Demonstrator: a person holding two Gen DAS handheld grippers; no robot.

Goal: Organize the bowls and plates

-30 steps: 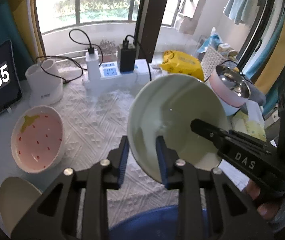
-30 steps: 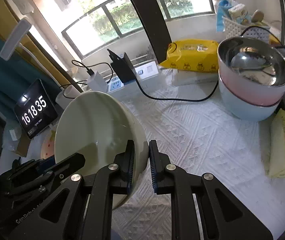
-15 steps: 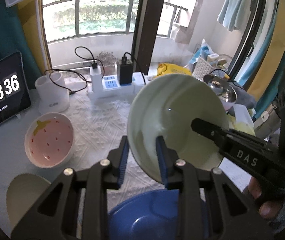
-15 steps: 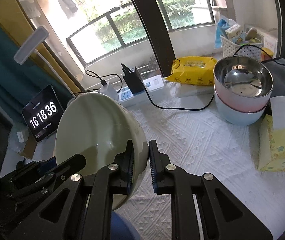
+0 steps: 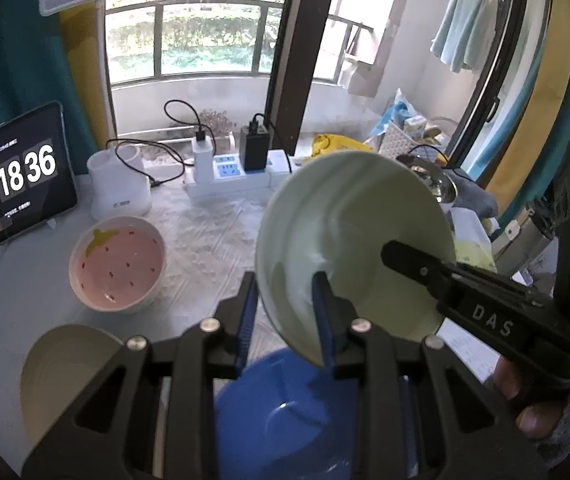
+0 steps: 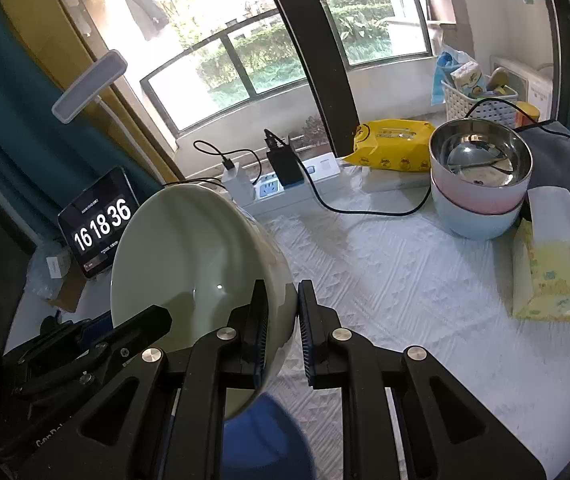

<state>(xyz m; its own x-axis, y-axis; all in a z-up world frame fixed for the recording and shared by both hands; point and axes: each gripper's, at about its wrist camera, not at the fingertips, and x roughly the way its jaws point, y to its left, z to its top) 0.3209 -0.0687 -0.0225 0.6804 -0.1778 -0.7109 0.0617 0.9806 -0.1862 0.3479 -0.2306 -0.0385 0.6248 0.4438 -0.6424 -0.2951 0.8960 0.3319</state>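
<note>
White tablecloth [image 6: 385, 280] by a sunny window | near: blue bowl [image 5: 285, 412] below, left gripper [image 5: 285, 312] and right gripper [image 6: 281, 320] each pinching the green bowl [image 5: 349, 248] rim, bowl tilted in the air | far: stacked bowls [image 6: 479, 188] | tip: move both hands together, level it, lower slowly.
</note>
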